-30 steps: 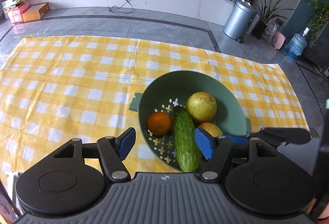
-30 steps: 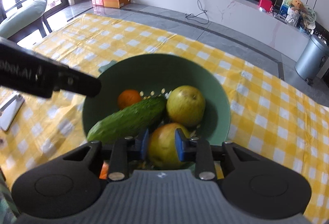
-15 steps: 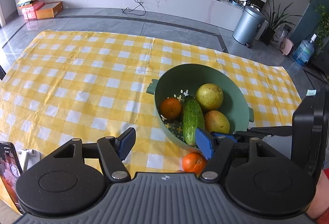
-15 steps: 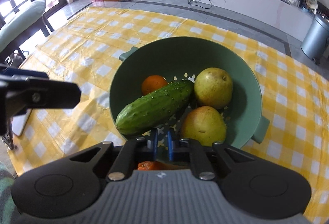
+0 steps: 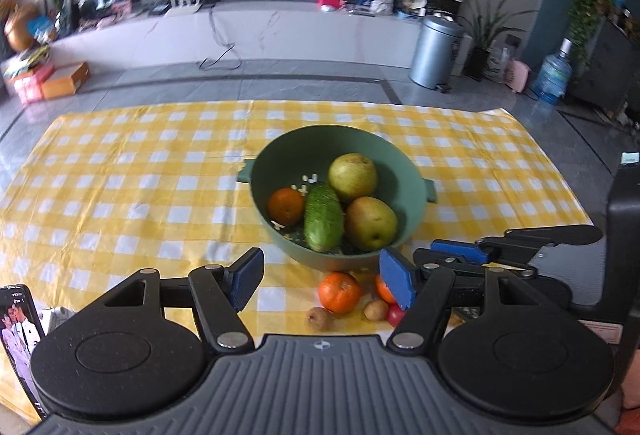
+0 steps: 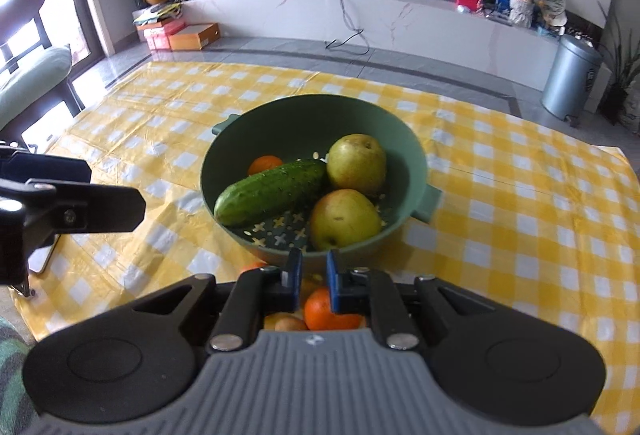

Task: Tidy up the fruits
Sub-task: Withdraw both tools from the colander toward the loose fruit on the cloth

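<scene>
Currently, the left wrist view shows the left claw point(image 5: 320, 275) standing wide with nothing between its pads. Ahead of it, on the yellow checked surface point(image 5: 120, 175), sits the green colander bowl point(image 5: 280, 155). The bowl contains one small orange point(image 5: 285, 206), a cucumber point(image 5: 323, 217) and two pears point(image 5: 353, 176), the nearer pear point(image 5: 371, 223) resting against the cucumber. Outside the bowl, just beside its near wall, lie a loose orange point(image 5: 339, 292), a second orange partly hidden behind the right pad, two small brown fruits point(image 5: 319, 318) and a red item at the pad's base; its kind cannot be told. The right claw point(image 5: 456, 249) appears at the right edge, pads drawn together. A phone point(image 5: 18, 339) stands at the lower left.

The right wrist view shows the right claw point(image 6: 313, 277) narrow, its pads close together and gripping nothing. It hangs above the near rim of the bowl point(image 6: 400, 139). Below the pads, a loose orange point(image 6: 320, 311) and a small brown fruit point(image 6: 290, 324) rest on the surface.

Task status, as a judgement: partly complete. Four items are in the bowl; at least five small items remain outside it, all near the bowl's front wall. Both claws are empty.
</scene>
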Tool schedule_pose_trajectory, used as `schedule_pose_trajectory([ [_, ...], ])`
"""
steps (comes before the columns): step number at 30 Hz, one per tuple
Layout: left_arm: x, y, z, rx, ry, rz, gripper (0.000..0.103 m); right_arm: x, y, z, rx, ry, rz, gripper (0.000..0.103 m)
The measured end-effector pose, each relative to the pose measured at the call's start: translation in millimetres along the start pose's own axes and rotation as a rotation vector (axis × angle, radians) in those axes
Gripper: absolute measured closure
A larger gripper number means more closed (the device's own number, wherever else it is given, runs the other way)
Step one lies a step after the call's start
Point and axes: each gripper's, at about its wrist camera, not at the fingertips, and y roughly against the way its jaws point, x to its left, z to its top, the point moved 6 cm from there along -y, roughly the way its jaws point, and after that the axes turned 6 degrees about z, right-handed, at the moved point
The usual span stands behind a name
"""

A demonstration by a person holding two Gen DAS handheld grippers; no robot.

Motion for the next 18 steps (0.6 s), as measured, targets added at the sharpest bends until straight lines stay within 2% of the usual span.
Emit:
schedule_pose_trajectory([
  [11,-30.0,14.2,-31.6,-0.047,-0.069,-0.087,0.025,-5.4,45.2,-57.1,-0.071,-0.053,-0.044,0.092],
  [13,-34.2,13.7,-37.7,-0.053,-0.08,-0.097,0.026,-6.0,48.5,-67.6,-0.074,-0.06,-0.047,0.084],
  [18,-44.2,6.5,-51.2,-0.034,-0.084,-0.127,0.029,-13.8,47.1,-92.2,-0.047,-0.117,-0.053,0.082],
])
